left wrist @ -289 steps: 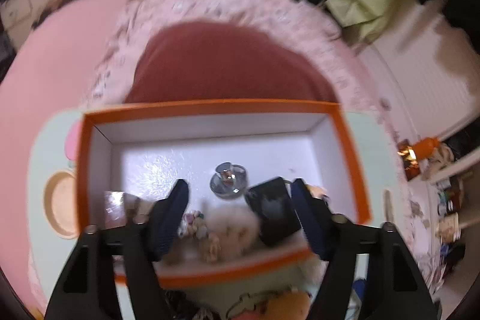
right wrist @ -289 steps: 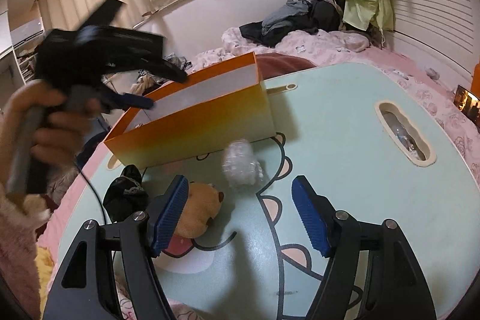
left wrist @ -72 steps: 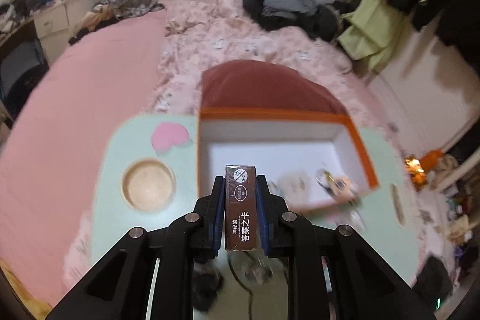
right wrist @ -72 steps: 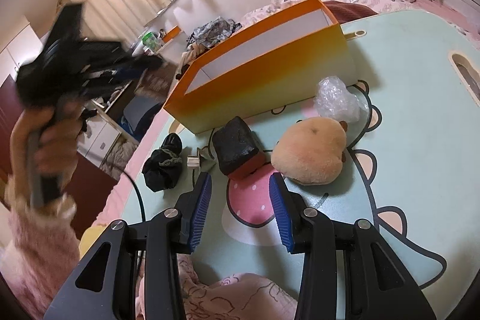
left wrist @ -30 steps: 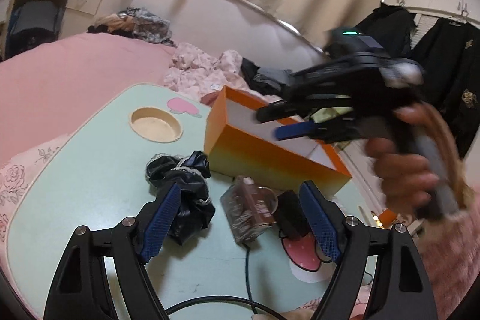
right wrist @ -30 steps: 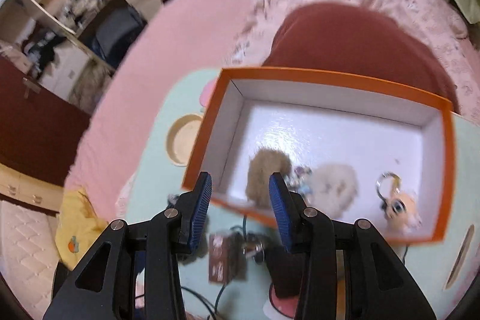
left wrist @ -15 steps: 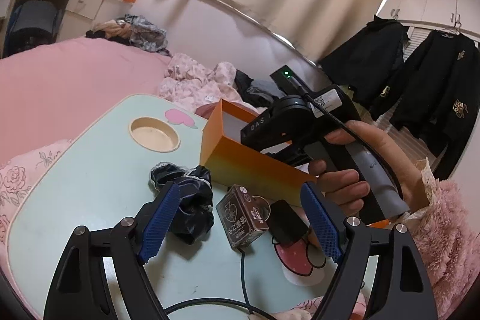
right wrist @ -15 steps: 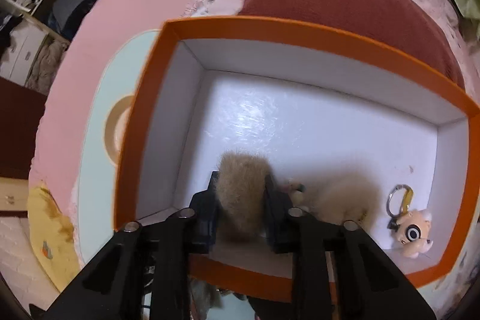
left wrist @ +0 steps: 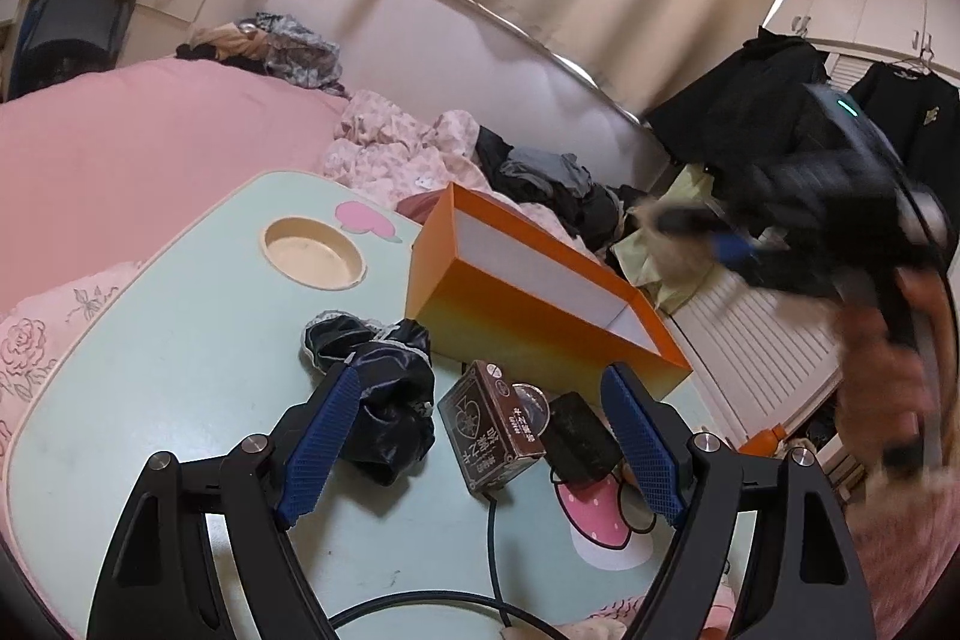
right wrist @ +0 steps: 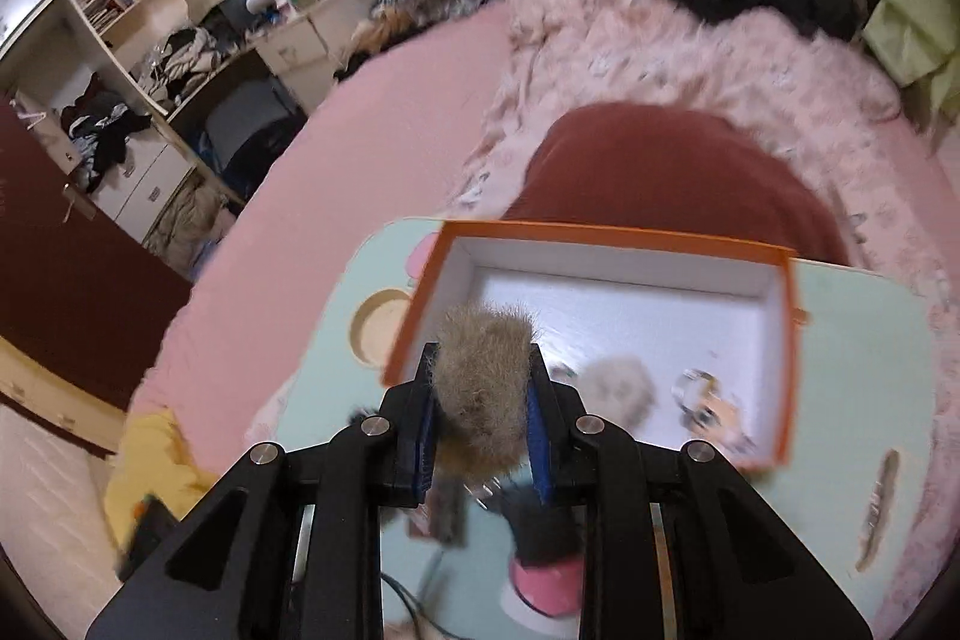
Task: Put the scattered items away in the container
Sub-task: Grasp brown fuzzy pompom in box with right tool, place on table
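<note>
A pale fluffy ball (right wrist: 618, 388) and a small keyring toy (right wrist: 711, 409) are seen inside the orange box (right wrist: 786, 352). The brown furry ball (right wrist: 483, 394), which lay in the box a second ago, is now clamped in the right hand-held gripper (right wrist: 480, 427) and lifted above it. The left hand-held gripper (left wrist: 480, 451) is held wide apart over the tabletop (left wrist: 180, 328). Only its view shows the black cloth (left wrist: 375, 388) and brown card box (left wrist: 492, 424) clearly.

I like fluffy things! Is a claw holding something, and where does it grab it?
The right claw pinches a brown fluffy ball by its two sides. The left claw holds nothing.
</note>
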The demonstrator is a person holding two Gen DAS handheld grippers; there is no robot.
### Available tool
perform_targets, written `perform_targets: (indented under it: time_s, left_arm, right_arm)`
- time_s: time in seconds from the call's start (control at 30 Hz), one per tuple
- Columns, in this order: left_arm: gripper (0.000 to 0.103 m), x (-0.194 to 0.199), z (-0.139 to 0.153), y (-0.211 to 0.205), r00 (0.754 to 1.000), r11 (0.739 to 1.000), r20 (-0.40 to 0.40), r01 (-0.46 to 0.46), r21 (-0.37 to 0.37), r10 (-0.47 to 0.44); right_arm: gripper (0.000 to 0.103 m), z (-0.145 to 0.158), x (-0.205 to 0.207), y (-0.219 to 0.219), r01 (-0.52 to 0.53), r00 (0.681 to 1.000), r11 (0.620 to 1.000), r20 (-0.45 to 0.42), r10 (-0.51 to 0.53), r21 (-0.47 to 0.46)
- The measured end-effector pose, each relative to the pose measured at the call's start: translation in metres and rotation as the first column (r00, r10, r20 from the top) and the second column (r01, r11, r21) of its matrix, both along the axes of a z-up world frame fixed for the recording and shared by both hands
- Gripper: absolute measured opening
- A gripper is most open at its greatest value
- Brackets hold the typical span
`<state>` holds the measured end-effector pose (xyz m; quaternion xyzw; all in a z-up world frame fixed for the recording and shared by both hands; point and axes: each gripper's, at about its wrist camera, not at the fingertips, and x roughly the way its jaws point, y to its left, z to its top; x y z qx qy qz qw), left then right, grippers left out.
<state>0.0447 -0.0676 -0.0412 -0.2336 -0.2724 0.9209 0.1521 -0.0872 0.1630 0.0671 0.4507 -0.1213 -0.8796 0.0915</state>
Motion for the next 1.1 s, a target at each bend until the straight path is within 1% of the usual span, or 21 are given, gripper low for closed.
perform_targets:
  time_s: [0.03, 0.13, 0.23, 0.3, 0.33, 0.43, 0.53, 0.6, 0.67, 0.73, 0.83, 0.93, 0.97, 1.0, 1.03, 1.07, 1.1]
  left_arm:
    - [0.082, 0.000, 0.000, 0.000, 1.000, 1.000, 0.002, 0.002, -0.001, -0.002]
    - [0.082, -0.002, -0.001, 0.002, 1.000, 1.000, 0.011, 0.004, -0.006, -0.004]
    - [0.082, -0.002, -0.001, 0.003, 1.000, 1.000, 0.014, 0.004, -0.011, -0.004]
    - [0.082, -0.002, -0.001, 0.003, 1.000, 1.000, 0.015, 0.004, -0.013, -0.003]
    - [0.083, -0.002, -0.001, 0.003, 1.000, 1.000, 0.016, 0.004, -0.014, -0.004]
    - [0.083, -0.002, -0.001, 0.003, 1.000, 1.000, 0.022, 0.003, -0.016, -0.003]
    - [0.083, -0.003, -0.002, 0.003, 1.000, 1.000, 0.028, 0.003, -0.016, -0.003]
    - [0.083, -0.003, -0.002, 0.003, 1.000, 1.000, 0.026, 0.002, -0.016, -0.001]
    - [0.083, -0.003, -0.002, 0.003, 1.000, 1.000, 0.027, 0.002, -0.016, -0.002]
    - [0.083, -0.003, -0.002, 0.004, 1.000, 1.000, 0.029, 0.002, -0.017, -0.002]
    - [0.083, -0.006, 0.000, 0.008, 0.999, 0.999, 0.032, 0.011, -0.037, -0.010]
    - [0.083, -0.016, 0.015, 0.023, 0.998, 0.993, 0.039, 0.044, -0.113, -0.040]
    - [0.083, -0.022, 0.022, 0.028, 0.997, 0.991, 0.047, 0.067, -0.119, -0.062]
    - [0.083, -0.030, 0.031, 0.031, 0.993, 0.989, 0.067, 0.108, -0.104, -0.102]
    - [0.083, -0.044, 0.043, 0.037, 0.981, 0.983, 0.107, 0.169, -0.074, -0.160]
    - [0.083, -0.055, 0.052, 0.042, 0.970, 0.976, 0.142, 0.207, -0.067, -0.196]
    - [0.083, -0.068, 0.062, 0.051, 0.956, 0.967, 0.193, 0.241, -0.087, -0.221]
  right_arm:
    - [0.026, -0.005, 0.009, 0.002, 0.007, 1.000, 1.000, -0.004, -0.007, 0.000]
    - [0.026, -0.034, 0.034, 0.012, 0.020, 1.000, 0.999, 0.015, -0.020, -0.033]
    - [0.026, -0.067, 0.042, 0.021, 0.075, 0.996, 0.997, 0.046, -0.075, -0.009]
    - [0.026, -0.078, 0.042, 0.025, 0.119, 0.992, 0.992, 0.042, -0.120, 0.026]
    - [0.026, -0.082, 0.041, 0.026, 0.124, 0.991, 0.991, 0.043, -0.125, 0.040]
    - [0.028, -0.087, 0.038, 0.027, 0.113, 0.993, 0.993, 0.035, -0.114, 0.022]
    - [0.037, -0.082, 0.043, 0.033, 0.160, 0.987, 0.987, -0.016, -0.160, 0.007]
    - [0.045, -0.072, 0.053, 0.041, 0.199, 0.976, 0.980, -0.083, -0.200, -0.016]
    - [0.064, -0.063, 0.064, 0.047, 0.236, 0.959, 0.971, -0.153, -0.239, -0.039]
    - [0.069, -0.056, 0.079, 0.050, 0.276, 0.934, 0.960, -0.220, -0.281, -0.053]
    - [0.069, -0.057, 0.096, 0.044, 0.305, 0.914, 0.952, -0.279, -0.294, -0.004]
    - [0.069, -0.073, 0.108, 0.026, 0.278, 0.923, 0.960, -0.288, -0.255, 0.039]
    - [0.069, -0.078, 0.111, 0.022, 0.266, 0.927, 0.963, -0.287, -0.243, 0.044]
    - [0.069, -0.084, 0.113, 0.018, 0.260, 0.928, 0.964, -0.289, -0.235, 0.049]
    - [0.069, -0.088, 0.116, 0.013, 0.254, 0.929, 0.966, -0.292, -0.228, 0.052]
    - [0.069, -0.091, 0.117, 0.011, 0.249, 0.930, 0.967, -0.292, -0.224, 0.053]
    - [0.069, -0.093, 0.117, 0.009, 0.247, 0.932, 0.967, -0.287, -0.220, 0.059]
